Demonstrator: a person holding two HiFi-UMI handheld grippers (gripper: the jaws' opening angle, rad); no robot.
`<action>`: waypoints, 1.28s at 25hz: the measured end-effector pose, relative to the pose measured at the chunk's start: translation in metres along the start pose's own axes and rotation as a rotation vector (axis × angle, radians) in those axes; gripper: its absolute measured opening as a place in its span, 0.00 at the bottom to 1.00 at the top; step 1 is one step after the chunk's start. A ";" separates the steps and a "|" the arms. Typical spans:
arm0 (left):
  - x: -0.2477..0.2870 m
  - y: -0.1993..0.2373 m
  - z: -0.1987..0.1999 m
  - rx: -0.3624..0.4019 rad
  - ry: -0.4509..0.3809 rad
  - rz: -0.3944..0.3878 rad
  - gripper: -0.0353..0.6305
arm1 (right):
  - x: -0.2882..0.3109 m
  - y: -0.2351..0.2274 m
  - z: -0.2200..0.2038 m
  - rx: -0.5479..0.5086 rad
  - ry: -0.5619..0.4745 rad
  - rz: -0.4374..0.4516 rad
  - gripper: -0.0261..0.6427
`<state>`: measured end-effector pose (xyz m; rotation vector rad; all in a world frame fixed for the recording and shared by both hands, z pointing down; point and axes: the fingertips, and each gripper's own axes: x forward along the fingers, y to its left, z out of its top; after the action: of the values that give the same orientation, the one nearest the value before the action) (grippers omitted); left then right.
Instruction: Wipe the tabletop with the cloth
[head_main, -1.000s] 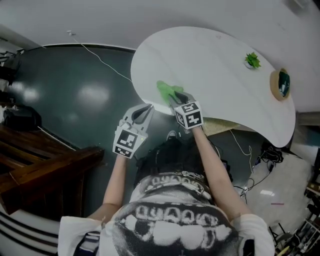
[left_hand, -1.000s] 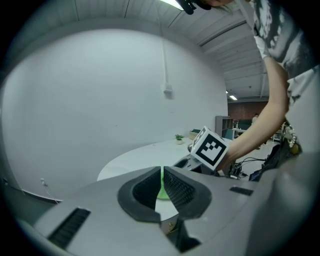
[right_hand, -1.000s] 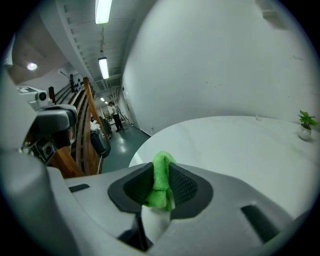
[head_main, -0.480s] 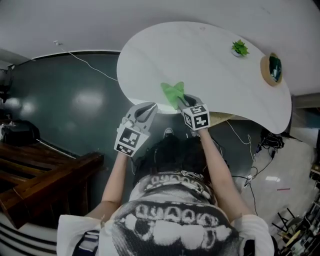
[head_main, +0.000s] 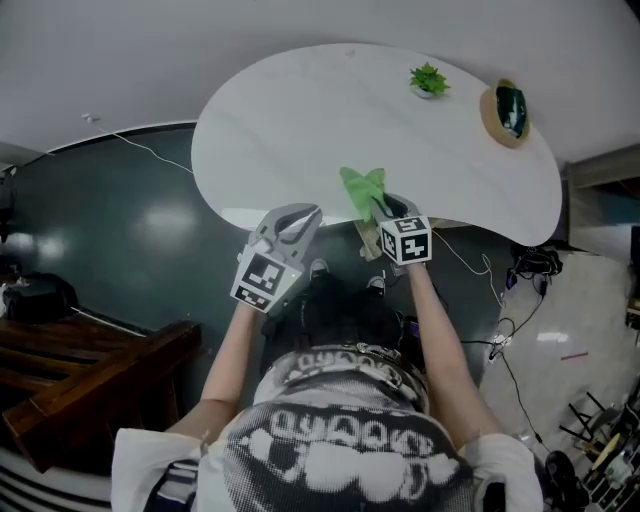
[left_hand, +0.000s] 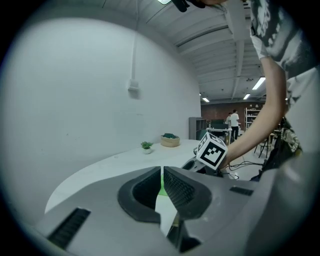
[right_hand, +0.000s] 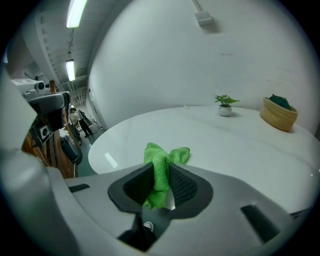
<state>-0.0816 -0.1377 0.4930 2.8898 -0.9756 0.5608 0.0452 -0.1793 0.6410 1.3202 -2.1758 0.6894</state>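
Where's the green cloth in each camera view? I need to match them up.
Head view: green cloth on the table, near edge, ahead of the right gripper.
Left gripper view: a green sliver through the jaws' gap.
Right gripper view: green cloth at centre, clamped in the jaws.
Shared landmark: the small potted plant.

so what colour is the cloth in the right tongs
Bright green; the cloth shows best in the right gripper view.

We can read no words, brands or numbers. The left hand-held gripper (head_main: 303, 214) and right hand-held gripper (head_main: 380, 207) bear only black-and-white square markers; the shirt (head_main: 340, 450) print forms no legible letters.
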 end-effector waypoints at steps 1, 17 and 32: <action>0.007 -0.008 0.005 0.002 -0.001 -0.005 0.07 | -0.009 -0.015 -0.005 0.006 0.001 -0.013 0.17; 0.125 -0.147 0.064 0.042 0.003 -0.109 0.08 | -0.166 -0.260 -0.087 0.200 -0.043 -0.281 0.17; 0.169 -0.217 0.081 0.073 0.015 -0.158 0.07 | -0.271 -0.377 -0.157 0.308 -0.063 -0.456 0.17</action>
<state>0.1976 -0.0735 0.4929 2.9865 -0.7310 0.6180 0.5187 -0.0535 0.6448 1.9360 -1.7592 0.8215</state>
